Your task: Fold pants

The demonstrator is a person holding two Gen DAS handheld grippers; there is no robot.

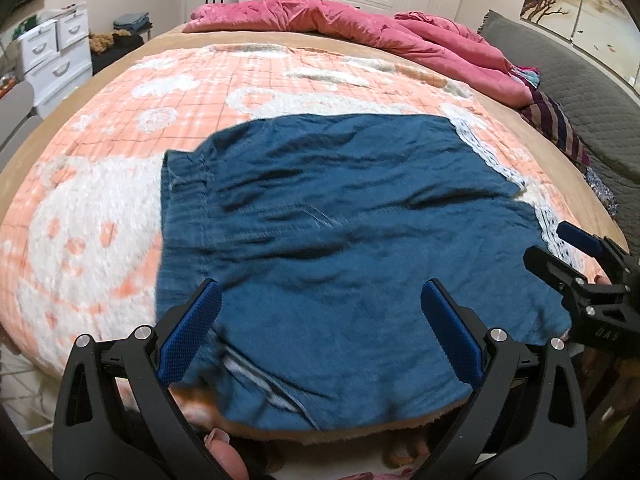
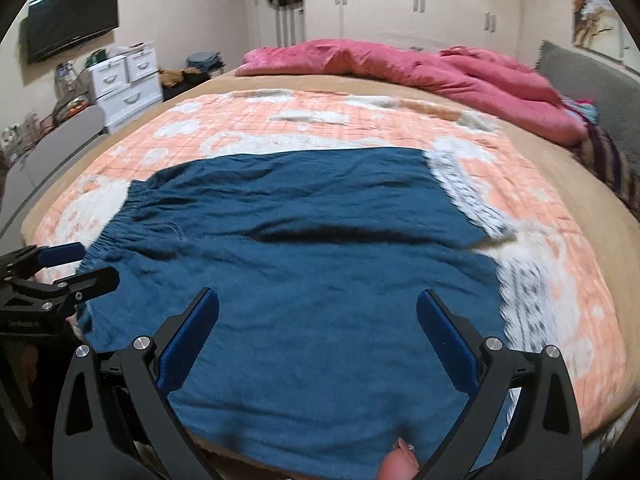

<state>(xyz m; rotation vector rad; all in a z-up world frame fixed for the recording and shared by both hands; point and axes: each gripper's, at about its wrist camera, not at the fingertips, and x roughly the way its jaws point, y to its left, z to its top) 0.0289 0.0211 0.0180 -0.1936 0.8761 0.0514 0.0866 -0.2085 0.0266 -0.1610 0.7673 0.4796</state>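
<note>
Blue pants [image 1: 340, 220] — flat on bed [image 1: 100, 208]

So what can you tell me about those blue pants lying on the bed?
The pants are dark teal-blue, of a soft, crinkled woven-looking cloth. They lie flat but wrinkled across the peach-and-white blanket, gathered elastic waistband to the left, white lace-trimmed leg hems to the right. One leg lies beyond the other, a dark crease between them. Their near edge hangs at the bed's edge. Both tongs are open above the cloth, gripping nothing.
</note>
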